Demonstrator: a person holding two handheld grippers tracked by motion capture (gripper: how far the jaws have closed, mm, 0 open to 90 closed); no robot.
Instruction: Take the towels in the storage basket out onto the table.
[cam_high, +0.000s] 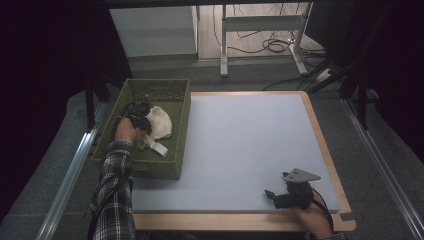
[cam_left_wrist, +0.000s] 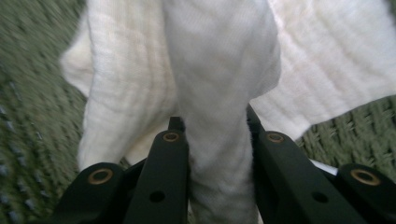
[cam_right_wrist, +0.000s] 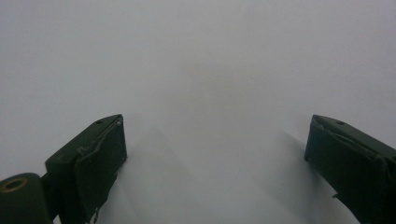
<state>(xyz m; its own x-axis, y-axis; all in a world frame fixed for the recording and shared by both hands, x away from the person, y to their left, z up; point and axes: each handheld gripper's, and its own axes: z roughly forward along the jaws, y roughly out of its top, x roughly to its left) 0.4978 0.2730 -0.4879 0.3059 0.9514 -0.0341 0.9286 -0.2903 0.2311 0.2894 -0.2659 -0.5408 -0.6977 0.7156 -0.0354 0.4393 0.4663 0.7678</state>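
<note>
A cream-white cloth (cam_high: 161, 123) lies crumpled inside the olive-green woven basket (cam_high: 183, 131) at the table's left side. My left gripper (cam_high: 144, 119) reaches down into the basket, held by a hand in a plaid sleeve. In the left gripper view a fold of the cloth (cam_left_wrist: 219, 70) runs between the two black jaws, and the left gripper (cam_left_wrist: 212, 125) is shut on it. My right gripper (cam_high: 274, 195) rests low at the front right of the pale blue mat (cam_high: 250, 135). Its jaws stand wide apart, and the right gripper (cam_right_wrist: 215, 140) has nothing between them.
The basket's green woven floor (cam_left_wrist: 345, 126) shows around the cloth. A white label (cam_high: 159, 148) lies in the basket near the cloth. The mat sits on a wooden-edged table (cam_high: 330, 165). Metal rails (cam_high: 70, 170) flank the table. Desk legs and cables (cam_high: 270, 45) stand beyond it.
</note>
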